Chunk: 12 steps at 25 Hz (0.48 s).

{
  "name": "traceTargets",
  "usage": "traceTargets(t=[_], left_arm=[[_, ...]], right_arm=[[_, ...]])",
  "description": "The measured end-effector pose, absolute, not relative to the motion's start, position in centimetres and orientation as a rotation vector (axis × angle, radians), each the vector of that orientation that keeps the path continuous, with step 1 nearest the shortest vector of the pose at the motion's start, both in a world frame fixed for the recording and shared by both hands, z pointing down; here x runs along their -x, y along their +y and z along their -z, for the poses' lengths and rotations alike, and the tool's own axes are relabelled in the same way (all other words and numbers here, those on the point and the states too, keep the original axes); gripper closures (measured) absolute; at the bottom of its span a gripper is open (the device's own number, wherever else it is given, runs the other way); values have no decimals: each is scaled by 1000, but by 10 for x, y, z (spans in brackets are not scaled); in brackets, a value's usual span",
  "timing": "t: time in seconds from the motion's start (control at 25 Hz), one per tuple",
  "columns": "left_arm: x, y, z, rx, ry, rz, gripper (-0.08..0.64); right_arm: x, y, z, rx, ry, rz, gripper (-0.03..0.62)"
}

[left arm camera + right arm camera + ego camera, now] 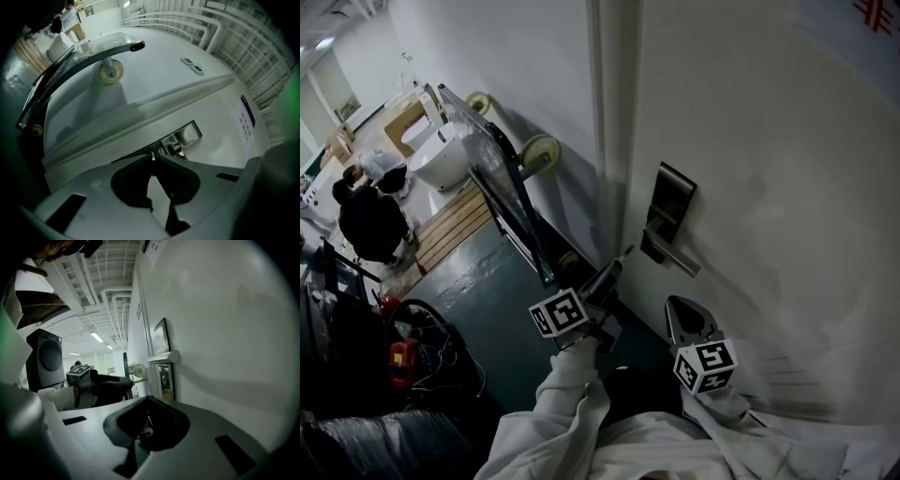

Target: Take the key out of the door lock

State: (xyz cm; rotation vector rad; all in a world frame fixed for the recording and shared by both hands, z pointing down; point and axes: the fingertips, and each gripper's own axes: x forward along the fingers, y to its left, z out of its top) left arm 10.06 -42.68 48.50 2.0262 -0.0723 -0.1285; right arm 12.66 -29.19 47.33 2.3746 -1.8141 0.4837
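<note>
The white door point(769, 187) carries a dark metal lock plate point(671, 208) with a lever handle point(677, 256). My left gripper point(624, 253) hovers just left of the plate, apart from it, pointing at the door edge. Its jaws are shut, and a thin silvery sliver, apparently the key point(153, 155), sticks out between the tips. Beyond the tips the left gripper view shows the lock plate point(190, 135) and its cylinder point(176, 149). My right gripper point(688, 317) hangs below the handle, shut and empty. Ahead of it are the handle point(164, 357) and the left gripper's marker cube point(82, 373).
A wheeled cart holding a large glass panel point(492, 169) leans on the wall left of the door. Farther left stand a wooden pallet point(455, 228), a crouching person point(370, 220) and cables with a red tool point(403, 358). A small blue sign point(246, 123) is on the door.
</note>
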Motion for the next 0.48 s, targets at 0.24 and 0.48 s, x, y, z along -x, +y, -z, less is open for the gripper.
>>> traceTargets(t=[0.24, 0.48], left_arm=[[-84, -426, -481, -2137, -99, 134, 534], [-63, -425, -477, -2272, -173, 106, 534]], right_arm=[[-120, -302, -471, -2347, -1872, -477, 540], [-110, -313, -473, -2311, -1938, -479, 540]])
